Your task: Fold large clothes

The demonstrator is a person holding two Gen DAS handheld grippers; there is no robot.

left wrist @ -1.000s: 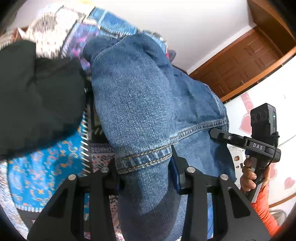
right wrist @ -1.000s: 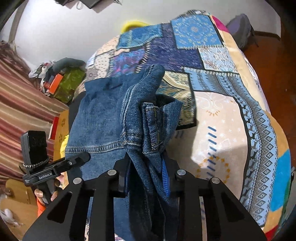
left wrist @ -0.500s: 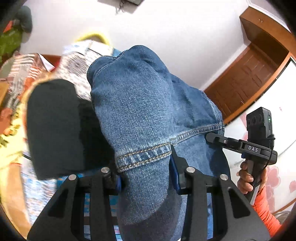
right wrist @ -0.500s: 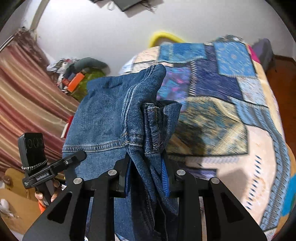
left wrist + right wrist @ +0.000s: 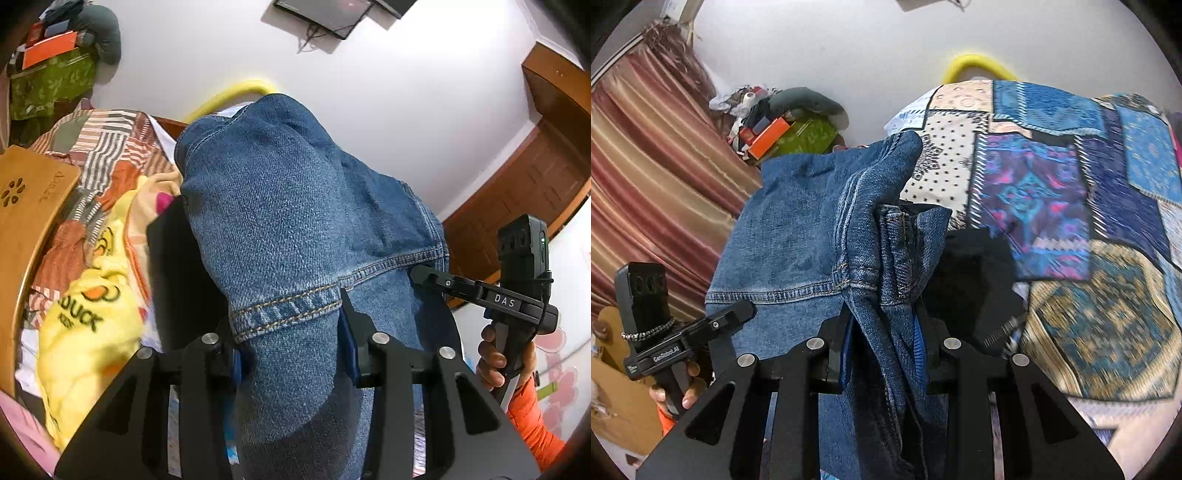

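A pair of blue jeans (image 5: 288,221) hangs raised between both grippers. My left gripper (image 5: 291,350) is shut on one hem end of the jeans. My right gripper (image 5: 886,343) is shut on the bunched other end of the jeans (image 5: 812,229). The right gripper also shows at the right of the left wrist view (image 5: 480,291), and the left gripper at the left of the right wrist view (image 5: 713,325), both clamped on the same hem edge. A black garment (image 5: 971,280) lies on the bed under the jeans.
A patchwork bedspread (image 5: 1071,184) covers the bed. A yellow duck blanket (image 5: 88,317) and a striped quilt (image 5: 103,136) lie at the left. A wooden headboard (image 5: 26,206), a striped curtain (image 5: 646,166), a clutter pile (image 5: 783,129) and a wooden door (image 5: 524,192) surround it.
Both grippers have lifted and tilted upward with the jeans still held; the views now show more wall and the head of the bed, less bedspread.
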